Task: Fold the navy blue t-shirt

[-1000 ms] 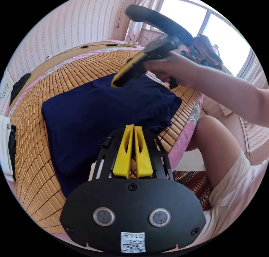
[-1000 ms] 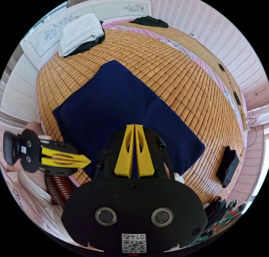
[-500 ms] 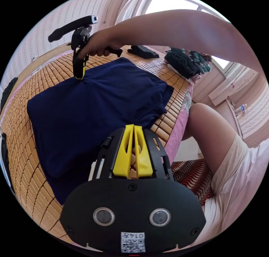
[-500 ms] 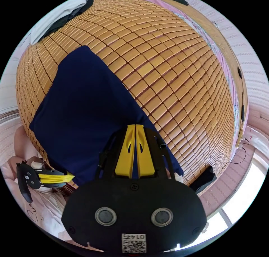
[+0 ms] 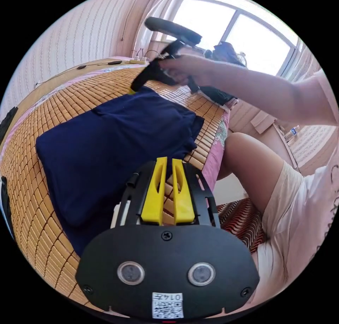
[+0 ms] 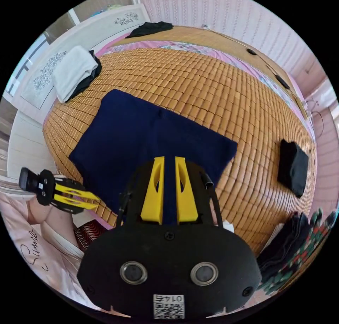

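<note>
So the navy blue t-shirt [image 6: 141, 140] is lying flat on the bamboo mat [image 6: 226, 101] that covers the bed, already folded down into a rough rectangle, close to the near edge where the person sits. In the left gripper view the shirt [image 5: 106, 143] has a folded flap along one side, and the layers bunch up a bit at the corner nearest the person's leg [image 5: 254, 168].

The left gripper [image 5: 168, 193] hovers just over the near edge of the shirt with its yellow jaws a small gap apart, and there's nothing between them, only mat and shirt showing through. In the right gripper view it [image 6: 76, 198] is off at the near left by the bed's edge, jaws slightly parted too.

The right gripper [image 6: 169, 193] hangs above the middle of the shirt, jaws set narrowly apart with no cloth in them. From the left gripper view it [image 5: 136, 87] is at the far corner of the shirt, held in the person's hand [image 5: 183, 69], but its jaws can't really be made out there.

Further out on the mat there's a folded black garment [image 6: 293, 168] to the right, well apart from the shirt, a white and black pile [image 6: 76, 73] by the headboard, and another dark garment [image 6: 148, 28] at the far end.
</note>
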A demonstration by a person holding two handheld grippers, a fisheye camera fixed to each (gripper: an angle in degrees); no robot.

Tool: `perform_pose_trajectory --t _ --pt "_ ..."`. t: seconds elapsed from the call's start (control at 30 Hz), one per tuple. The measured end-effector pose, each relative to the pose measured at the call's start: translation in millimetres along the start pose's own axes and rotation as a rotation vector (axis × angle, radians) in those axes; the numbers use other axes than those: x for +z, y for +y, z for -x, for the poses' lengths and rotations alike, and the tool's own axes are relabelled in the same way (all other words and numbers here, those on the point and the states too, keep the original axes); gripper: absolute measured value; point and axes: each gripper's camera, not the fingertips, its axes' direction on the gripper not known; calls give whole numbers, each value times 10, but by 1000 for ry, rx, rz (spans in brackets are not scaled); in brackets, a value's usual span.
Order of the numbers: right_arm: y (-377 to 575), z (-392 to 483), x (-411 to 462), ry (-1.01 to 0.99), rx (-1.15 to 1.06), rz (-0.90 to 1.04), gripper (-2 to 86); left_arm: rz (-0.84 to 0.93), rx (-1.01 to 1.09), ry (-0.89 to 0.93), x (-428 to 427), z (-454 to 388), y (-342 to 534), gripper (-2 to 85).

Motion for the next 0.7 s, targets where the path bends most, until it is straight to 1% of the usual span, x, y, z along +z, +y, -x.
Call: perform_pose_trajectory --t 0.03,0.1,0.17,0.2,0.23,0.3,0.37,0.43,0.57,0.63,0.7 --pt "182 -89 -4 2 35 13 91 -17 3 9 -37 -29 -10 45" --pt "840 -408 22 -42 165 58 125 -73 15 21 -136 -168 -53 69" --pt "1227 -592 42 -100 240 38 121 -92 31 15 -145 -297 -100 82" --pt "1415 -691 74 -148 267 24 100 -94 37 7 -116 -385 -145 89" --pt "1490 -734 94 -171 275 19 89 -89 45 10 -90 -433 -174 94" --pt "1724 -888 111 -221 303 -36 27 -41 63 20 68 -629 -356 108" --pt "1865 -1005 62 -251 324 -87 14 -32 92 23 186 -808 -516 117" --pt "1997 -1113 -8 -300 332 -141 7 -41 130 -20 328 -999 -707 131" --pt "2218 -1316 -99 -367 333 -192 0 8 224 -81 702 -1336 -1237 154" --pt "2277 -1347 -133 -372 311 -200 -1 67 242 -99 920 -1410 -1415 158" --pt "2363 -1371 -190 -417 285 -208 -1 166 252 -91 1220 -1491 -1583 139"
